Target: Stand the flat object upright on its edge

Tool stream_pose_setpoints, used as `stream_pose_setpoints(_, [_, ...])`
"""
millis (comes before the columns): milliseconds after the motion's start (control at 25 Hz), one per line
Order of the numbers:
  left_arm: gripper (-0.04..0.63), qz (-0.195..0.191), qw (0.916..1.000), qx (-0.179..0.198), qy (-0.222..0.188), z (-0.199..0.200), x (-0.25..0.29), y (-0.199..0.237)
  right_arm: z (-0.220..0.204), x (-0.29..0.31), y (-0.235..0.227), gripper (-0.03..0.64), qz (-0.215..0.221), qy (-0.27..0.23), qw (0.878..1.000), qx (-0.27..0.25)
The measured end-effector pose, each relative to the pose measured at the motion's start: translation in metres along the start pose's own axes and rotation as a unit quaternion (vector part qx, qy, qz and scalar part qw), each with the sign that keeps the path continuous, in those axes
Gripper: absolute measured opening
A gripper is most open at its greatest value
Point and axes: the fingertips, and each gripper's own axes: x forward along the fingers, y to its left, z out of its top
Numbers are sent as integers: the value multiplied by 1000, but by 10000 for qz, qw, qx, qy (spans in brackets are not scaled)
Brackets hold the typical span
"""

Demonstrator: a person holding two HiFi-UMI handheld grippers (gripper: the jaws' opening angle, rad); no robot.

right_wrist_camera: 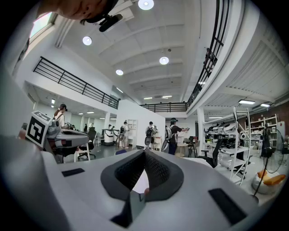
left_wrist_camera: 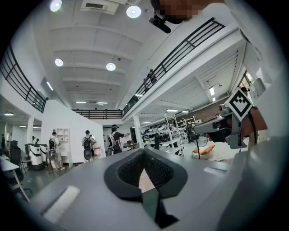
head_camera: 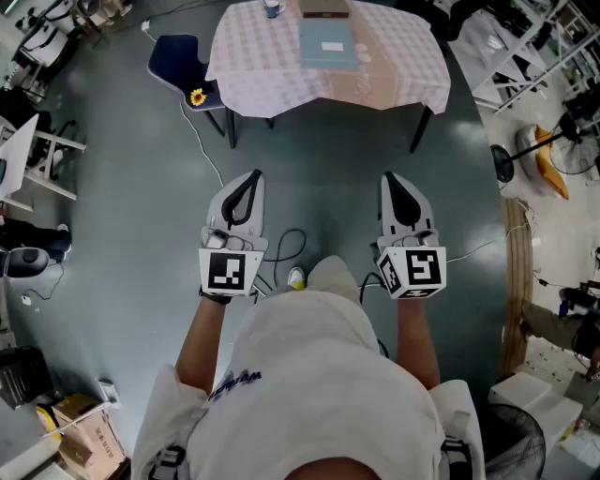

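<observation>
A flat blue-grey book (head_camera: 328, 44) lies on its face on the table with a pale checked cloth (head_camera: 253, 66) at the top of the head view. A brown flat thing (head_camera: 325, 10) and a small cup (head_camera: 273, 7) sit behind the book. I stand well short of the table. My left gripper (head_camera: 253, 175) and right gripper (head_camera: 390, 177) are held side by side above the grey floor, pointing toward the table. Both are shut with nothing between the jaws. The left gripper (left_wrist_camera: 143, 151) and right gripper (right_wrist_camera: 144, 151) look out level into the hall in their own views.
A dark blue chair (head_camera: 180, 58) with a sunflower on it stands at the table's left corner. White and black cables (head_camera: 202, 141) trail over the floor. A standing fan (head_camera: 502, 163) and shelves are on the right, a cardboard box (head_camera: 89, 436) at lower left. Several people (right_wrist_camera: 174, 133) stand far off.
</observation>
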Motion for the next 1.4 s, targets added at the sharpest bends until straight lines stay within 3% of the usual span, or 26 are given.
stream_pose_setpoints(360, [3,-64,9999,86,126,-5,-20,-9,0,-15,7,5,72,66,9998,-166])
stream_pose_setpoints(440, [48,-122,9997,133,165,-8,-23,-11,-1,-15,9,6,78,83,9997,-218])
stream_pose_setpoints(600, [74,-113,9994,180,263,-13,-30,-8,-5,-15,12,42,150,184,9993,-285])
stream_pose_setpoints(1000, [220,20,9992,74,400,-16,-28,5,-18,-6,25,348,405,744,9934,-778])
stream_pose_setpoints(1400, [404,-163,9983,137,543,-24,-27,3,-29,-6,12,330,-105,1048,9897,-967])
